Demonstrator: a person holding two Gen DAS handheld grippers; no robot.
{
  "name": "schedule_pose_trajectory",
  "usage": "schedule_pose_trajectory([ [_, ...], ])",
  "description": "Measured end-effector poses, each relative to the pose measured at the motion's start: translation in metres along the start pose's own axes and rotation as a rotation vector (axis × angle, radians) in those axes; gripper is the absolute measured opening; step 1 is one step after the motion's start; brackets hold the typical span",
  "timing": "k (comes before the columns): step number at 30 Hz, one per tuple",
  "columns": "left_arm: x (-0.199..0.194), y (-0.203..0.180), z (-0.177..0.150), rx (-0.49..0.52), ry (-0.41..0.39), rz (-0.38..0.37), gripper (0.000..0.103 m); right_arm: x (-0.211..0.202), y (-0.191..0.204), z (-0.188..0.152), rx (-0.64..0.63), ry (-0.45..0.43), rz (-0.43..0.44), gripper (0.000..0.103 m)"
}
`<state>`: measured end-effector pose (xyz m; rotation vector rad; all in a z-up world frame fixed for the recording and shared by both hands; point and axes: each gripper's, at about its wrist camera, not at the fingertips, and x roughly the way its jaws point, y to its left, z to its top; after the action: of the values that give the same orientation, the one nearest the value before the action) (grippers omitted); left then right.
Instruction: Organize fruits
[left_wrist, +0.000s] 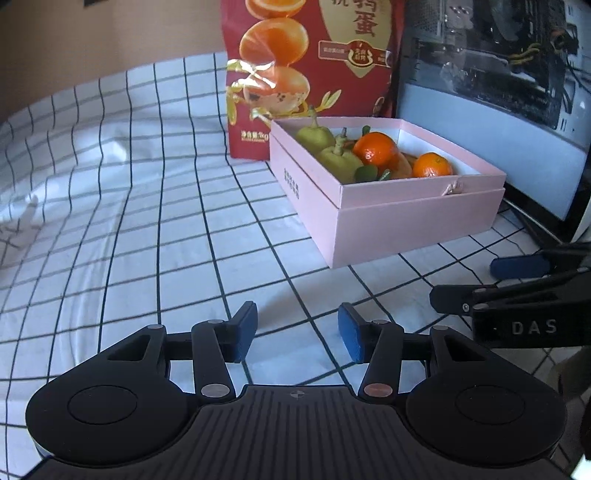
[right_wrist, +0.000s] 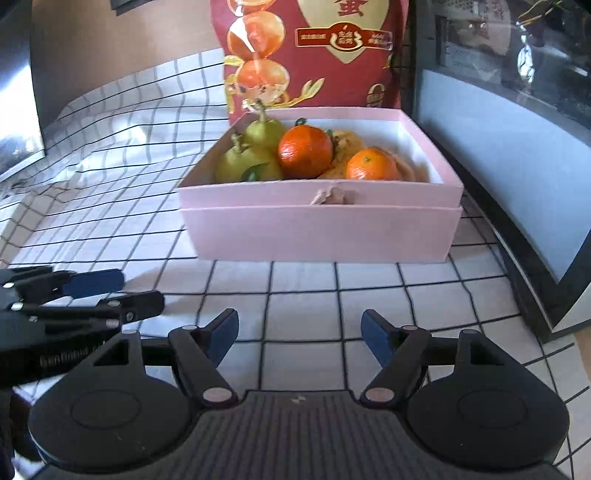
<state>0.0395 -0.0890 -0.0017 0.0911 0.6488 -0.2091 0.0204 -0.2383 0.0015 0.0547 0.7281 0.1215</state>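
Checked cloth (left_wrist: 155, 229), white with dark grid lines and wrinkled in places, covers the tabletop. At the far edge a beige wall rises behind it, and a tall red bag (left_wrist: 314, 66) printed with orange halves stands against that wall. Just in front of the bag sits a pink box (right_wrist: 321, 225), open at the top. Along the right edge of the tabletop stands a dark glass-fronted appliance (left_wrist: 498, 85), close beside the box.

Inside the box lie the fruits: two green pears (right_wrist: 245, 164) on the left, a large orange (right_wrist: 306, 150) in the middle and a smaller orange (right_wrist: 371, 164) to its right, with some pale brownish items behind them that I cannot identify.

The right wrist view faces the box's front wall squarely and shows a small tassel (right_wrist: 332, 195) hanging on it; it also catches a dark panel at the far left. The left wrist view sees the box from its left corner and more of the bare cloth.

The left hand-held gripper (left_wrist: 297, 334) hangs tilted down over the cloth, jaws released, nothing between them. The right hand-held gripper (right_wrist: 299, 338) does likewise, just beside it, jaws parted and empty, short of the box.
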Motion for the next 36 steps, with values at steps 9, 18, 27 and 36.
schedule_pose_trajectory([
  [9, 0.001, -0.006, -0.002, -0.036, -0.024, 0.052, 0.055, 0.011, -0.009, -0.001, -0.017, -0.019, -0.090, 0.103],
  [18, 0.003, -0.008, 0.000, -0.058, -0.024, 0.062, 0.054, 0.015, -0.011, -0.003, -0.018, -0.062, -0.082, 0.103],
  [27, 0.003, -0.007, 0.000, -0.057, -0.024, 0.061, 0.054, 0.016, -0.011, -0.002, -0.017, -0.062, -0.082, 0.103],
  [36, 0.003, -0.007, 0.000, -0.057, -0.024, 0.060, 0.054, 0.016, -0.011, -0.002, -0.017, -0.061, -0.082, 0.103],
])
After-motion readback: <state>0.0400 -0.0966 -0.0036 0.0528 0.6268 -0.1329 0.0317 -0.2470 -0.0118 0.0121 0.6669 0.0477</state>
